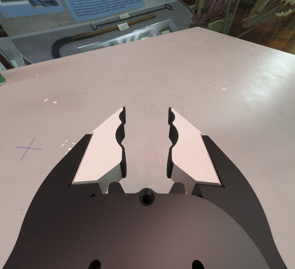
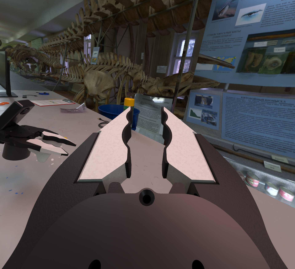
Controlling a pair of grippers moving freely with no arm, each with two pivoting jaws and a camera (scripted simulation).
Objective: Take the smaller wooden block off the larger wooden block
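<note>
No wooden block shows in either view. My left gripper (image 1: 146, 108) is open and empty, held above the bare pinkish table (image 1: 175, 72). My right gripper (image 2: 146, 108) is open and empty, pointing along the table (image 2: 47, 181) toward its far edge. The left gripper also shows in the right wrist view (image 2: 70, 149), at the left, low over the table with its fingers apart and nothing between them.
A green can with a yellow cap (image 2: 129, 104) and a blue bucket (image 2: 111, 111) stand beyond my right fingertips. A black cable (image 2: 103, 123), papers (image 2: 52, 102) and a monitor stand (image 2: 8, 76) lie farther left. A purple cross (image 1: 28, 148) marks the table. The far edge is close.
</note>
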